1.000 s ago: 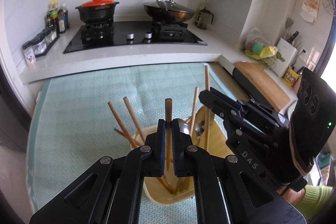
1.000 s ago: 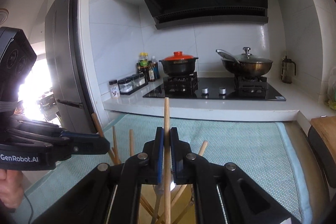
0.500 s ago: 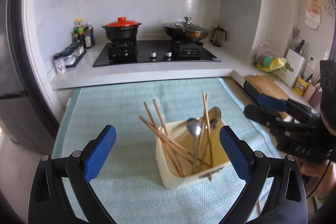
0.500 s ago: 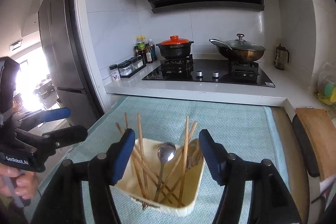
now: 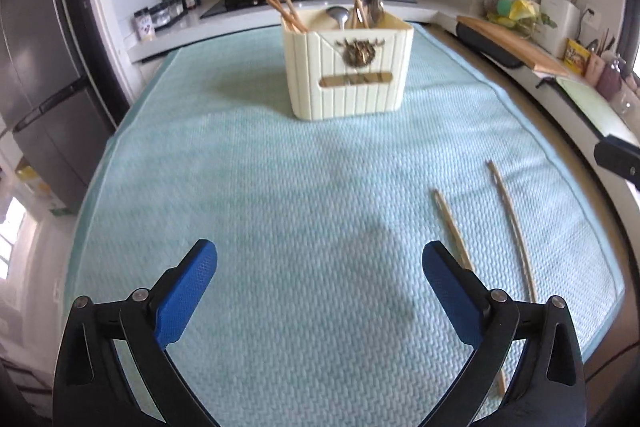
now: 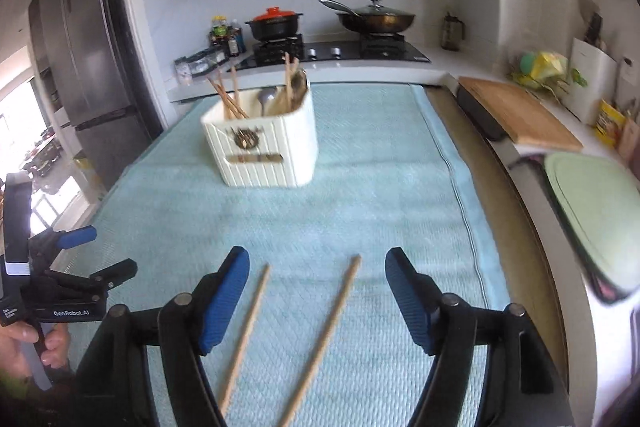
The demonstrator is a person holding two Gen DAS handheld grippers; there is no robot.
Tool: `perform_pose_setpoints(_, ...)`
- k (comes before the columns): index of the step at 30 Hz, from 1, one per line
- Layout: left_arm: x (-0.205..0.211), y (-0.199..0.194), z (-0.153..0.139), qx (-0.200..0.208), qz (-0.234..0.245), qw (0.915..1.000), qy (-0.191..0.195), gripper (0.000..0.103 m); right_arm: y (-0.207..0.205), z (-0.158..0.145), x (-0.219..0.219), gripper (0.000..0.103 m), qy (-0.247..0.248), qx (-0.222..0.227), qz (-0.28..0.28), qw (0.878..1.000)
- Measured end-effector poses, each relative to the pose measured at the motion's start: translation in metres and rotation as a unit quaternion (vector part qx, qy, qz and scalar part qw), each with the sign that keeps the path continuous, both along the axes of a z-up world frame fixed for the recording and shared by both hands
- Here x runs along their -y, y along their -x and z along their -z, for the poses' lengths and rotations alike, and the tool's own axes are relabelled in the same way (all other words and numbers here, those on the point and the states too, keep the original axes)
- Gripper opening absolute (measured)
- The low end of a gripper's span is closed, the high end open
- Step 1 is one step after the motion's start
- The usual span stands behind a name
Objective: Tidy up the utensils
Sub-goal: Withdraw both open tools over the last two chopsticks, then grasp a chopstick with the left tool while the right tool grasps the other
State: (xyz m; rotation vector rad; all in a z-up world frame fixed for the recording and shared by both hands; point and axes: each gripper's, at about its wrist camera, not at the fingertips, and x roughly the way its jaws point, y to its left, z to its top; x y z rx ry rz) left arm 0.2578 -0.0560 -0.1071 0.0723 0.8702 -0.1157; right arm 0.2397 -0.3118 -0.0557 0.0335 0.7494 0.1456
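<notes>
I see both tools spread wide, nothing held: left gripper (image 5: 319,269), right gripper (image 6: 317,275). Two loose chopsticks (image 6: 325,335), pale wood, thin, lie flat on the teal mat (image 5: 280,207), roughly parallel, btwn my right fingers. Cream ribbed holder (image 6: 262,143) w/ chopsticks + spoons stands farther back, mid-mat.

Two chopsticks lie loose on the mat, one (image 6: 247,331) to the left and one (image 6: 326,337) to the right. One cream bin (image 6: 266,147) stands further back. Out of it stick four or perhaps five more chopsticks (image 5: 280,7); they overlap, so the count is unsure. Two spoons (image 5: 338,15) show among them. There are two grippers, the left (image 5: 320,269) and the right (image 6: 318,275). On the stove sit one red-lidded pot (image 6: 274,23) and one wok (image 6: 374,17).
</notes>
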Motion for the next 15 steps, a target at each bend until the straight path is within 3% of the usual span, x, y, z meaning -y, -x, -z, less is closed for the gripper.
perform_pose_setpoints(3,0.011,0.019,0.009,-0.002,-0.007,0.9999,0.009,0.102,0.036,0.035,0.009,0.072,0.0,-0.022,0.034,0.999)
perform_pose_setpoints(8,0.028,0.022,0.019,-0.037,0.009,0.9967,0.072,0.102,0.06,0.074,0.018,0.072,-0.012,-0.061,0.05,0.997)
perform_pose_setpoints(15,0.057,0.019,0.026,-0.037,0.009,0.999,0.024,0.102,0.059,0.078,0.019,0.072,-0.023,-0.055,0.05,0.997)
